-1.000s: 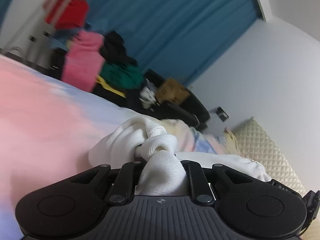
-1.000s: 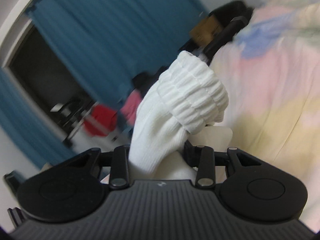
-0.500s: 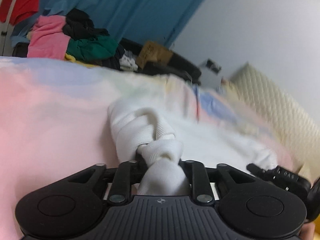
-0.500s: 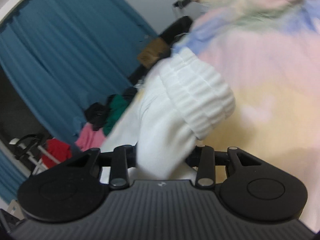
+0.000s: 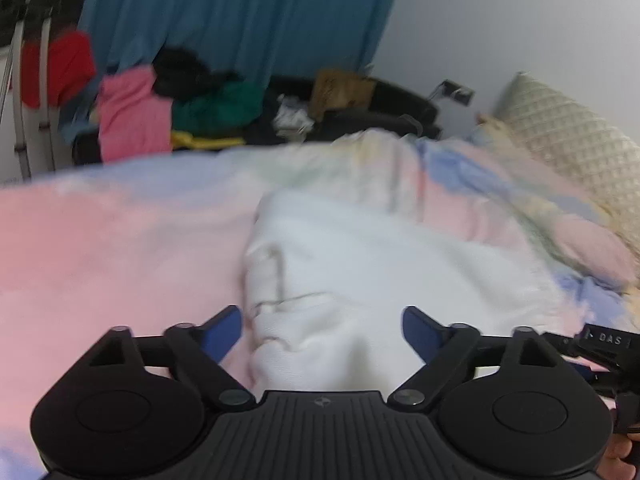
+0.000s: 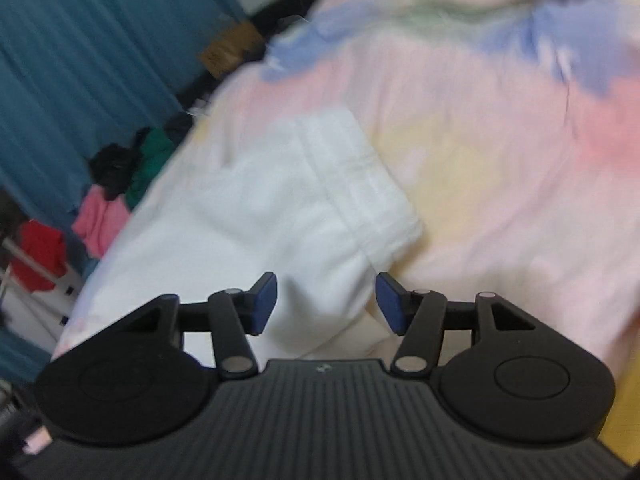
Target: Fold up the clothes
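Observation:
A white knit sweater (image 5: 360, 272) lies flat on the pastel bedspread (image 5: 120, 248). My left gripper (image 5: 322, 330) is open, its blue pads spread wide just above the near edge of the sweater, holding nothing. In the right wrist view the sweater (image 6: 256, 216) lies with its ribbed cuff or hem (image 6: 360, 176) turned toward the bedspread (image 6: 500, 160). My right gripper (image 6: 326, 304) is open over the white cloth, holding nothing. Both views are motion-blurred.
A heap of clothes, pink (image 5: 132, 116), green (image 5: 216, 108) and black, sits beyond the bed's far edge before a blue curtain (image 5: 240, 12). A red garment (image 5: 60, 68) hangs on a rack at left. A quilted headboard (image 5: 568, 140) stands at right. A cardboard box (image 5: 340, 88) lies behind.
Both grippers were shut on bunched white sweater cloth. They have opened and let it go, and the sweater now lies flat on the bed.

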Available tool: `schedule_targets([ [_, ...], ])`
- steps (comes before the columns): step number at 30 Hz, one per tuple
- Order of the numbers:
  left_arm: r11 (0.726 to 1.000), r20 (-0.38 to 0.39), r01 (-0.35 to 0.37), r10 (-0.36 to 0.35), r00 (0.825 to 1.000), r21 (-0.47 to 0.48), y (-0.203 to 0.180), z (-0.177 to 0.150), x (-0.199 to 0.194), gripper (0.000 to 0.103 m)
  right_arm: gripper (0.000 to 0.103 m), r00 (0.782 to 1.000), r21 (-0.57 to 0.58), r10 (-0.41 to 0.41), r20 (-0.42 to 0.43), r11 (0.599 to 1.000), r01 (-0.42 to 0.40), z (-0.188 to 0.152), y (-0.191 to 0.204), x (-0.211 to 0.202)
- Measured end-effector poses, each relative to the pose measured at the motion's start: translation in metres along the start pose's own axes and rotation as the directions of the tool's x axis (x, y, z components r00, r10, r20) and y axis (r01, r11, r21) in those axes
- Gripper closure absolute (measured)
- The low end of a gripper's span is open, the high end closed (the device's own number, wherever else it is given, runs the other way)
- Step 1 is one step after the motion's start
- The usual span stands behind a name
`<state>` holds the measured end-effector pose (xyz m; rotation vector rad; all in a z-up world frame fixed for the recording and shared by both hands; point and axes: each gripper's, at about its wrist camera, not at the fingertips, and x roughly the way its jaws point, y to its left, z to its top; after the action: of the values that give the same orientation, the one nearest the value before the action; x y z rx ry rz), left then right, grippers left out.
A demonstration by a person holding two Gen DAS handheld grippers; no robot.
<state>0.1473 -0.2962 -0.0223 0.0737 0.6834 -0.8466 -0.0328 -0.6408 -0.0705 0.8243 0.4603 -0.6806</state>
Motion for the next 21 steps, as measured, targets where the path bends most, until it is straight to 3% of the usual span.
schedule_targets([
  [3,0.998,0.065,-0.002,-0.003,0.998,0.070,-0.026,0.010,-0.048,0.002,0.045,0.999,-0.063,0.026,0.039,0.998,-0.024,0.005,0.014,-0.045],
  [10,0.996,0.166,0.010,-0.024,0.986,0.086,-0.066,0.009,-0.153,0.000,0.045,0.982,-0.285,0.111,0.152,0.956,-0.064,0.009,0.062,-0.158],
  [13,0.995,0.200,0.012,-0.031,0.979,0.097,-0.077,0.002,-0.195,0.000,0.036,0.971,-0.363,0.150,0.188,0.929,-0.073,0.002,0.074,-0.195],
  [16,0.995,0.222,0.000,-0.023,0.975,0.102,-0.082,-0.011,-0.232,0.000,0.015,0.956,-0.435,0.201,0.212,0.896,-0.092,-0.008,0.082,-0.227],
  [21,0.990,0.271,-0.079,0.044,0.962,0.120,-0.089,-0.042,-0.277,0.000,0.016,0.947,-0.470,0.237,0.215,0.876,-0.113,-0.038,0.083,-0.248],
])
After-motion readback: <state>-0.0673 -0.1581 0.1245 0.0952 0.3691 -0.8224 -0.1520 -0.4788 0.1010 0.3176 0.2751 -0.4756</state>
